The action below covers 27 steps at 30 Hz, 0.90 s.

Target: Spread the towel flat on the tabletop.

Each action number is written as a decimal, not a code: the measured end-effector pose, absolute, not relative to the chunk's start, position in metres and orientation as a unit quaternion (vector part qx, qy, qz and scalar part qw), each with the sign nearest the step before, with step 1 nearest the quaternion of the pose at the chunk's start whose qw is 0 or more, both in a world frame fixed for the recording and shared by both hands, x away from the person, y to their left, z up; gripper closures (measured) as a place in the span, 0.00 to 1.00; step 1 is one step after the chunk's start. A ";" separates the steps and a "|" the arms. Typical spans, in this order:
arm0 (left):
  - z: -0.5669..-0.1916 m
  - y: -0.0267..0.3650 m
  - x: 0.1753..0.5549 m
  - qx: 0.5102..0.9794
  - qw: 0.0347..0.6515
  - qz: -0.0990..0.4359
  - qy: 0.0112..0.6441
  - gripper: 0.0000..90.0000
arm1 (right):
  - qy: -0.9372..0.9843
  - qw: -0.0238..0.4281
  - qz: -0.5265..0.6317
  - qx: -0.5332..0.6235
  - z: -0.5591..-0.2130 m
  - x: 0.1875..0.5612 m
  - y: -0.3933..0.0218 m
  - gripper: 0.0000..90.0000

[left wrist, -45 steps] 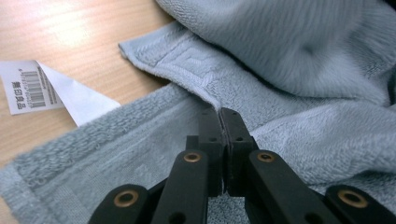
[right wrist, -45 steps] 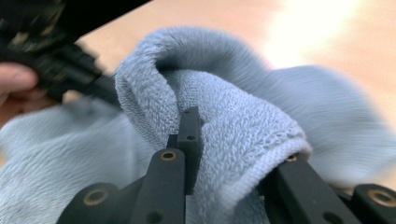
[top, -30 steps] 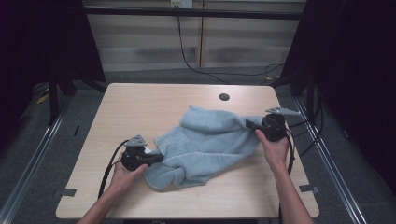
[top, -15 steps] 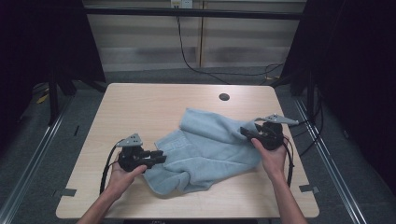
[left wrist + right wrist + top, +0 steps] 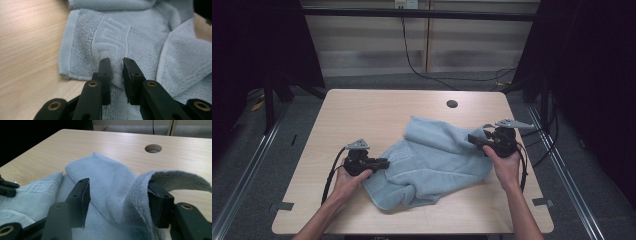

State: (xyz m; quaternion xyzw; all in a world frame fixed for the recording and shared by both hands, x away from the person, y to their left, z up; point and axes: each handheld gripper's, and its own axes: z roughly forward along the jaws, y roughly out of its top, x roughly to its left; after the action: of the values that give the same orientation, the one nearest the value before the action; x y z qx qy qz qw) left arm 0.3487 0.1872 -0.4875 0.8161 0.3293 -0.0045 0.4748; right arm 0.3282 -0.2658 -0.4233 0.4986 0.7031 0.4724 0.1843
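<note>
A crumpled light-blue towel (image 5: 437, 162) is lying on the near half of the wooden table (image 5: 377, 112), between the two hands. The left gripper (image 5: 116, 67) is meeting the towel's left edge; its jaws, just closing, are nipping a small ridge of the cloth. The right gripper (image 5: 117, 192) is sitting at the towel's right edge, its jaws just opening and standing wide apart, with a fold draping over one jaw.

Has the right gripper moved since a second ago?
Yes. The right gripper now sits lower in the high view, farther from the round table hole, dragging the light blue towel along.
</note>
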 end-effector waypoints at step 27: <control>-0.450 0.166 0.320 0.791 0.542 0.000 0.283 0.84 | 0.788 0.072 0.476 0.384 -0.447 0.292 -0.180 0.44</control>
State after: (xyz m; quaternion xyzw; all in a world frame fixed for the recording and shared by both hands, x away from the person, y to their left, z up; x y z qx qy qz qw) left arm 0.3199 0.1657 -0.4496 0.7914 0.2833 0.0000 0.5417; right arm 0.2922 -0.1796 -0.4471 0.3837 0.7880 0.4760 0.0720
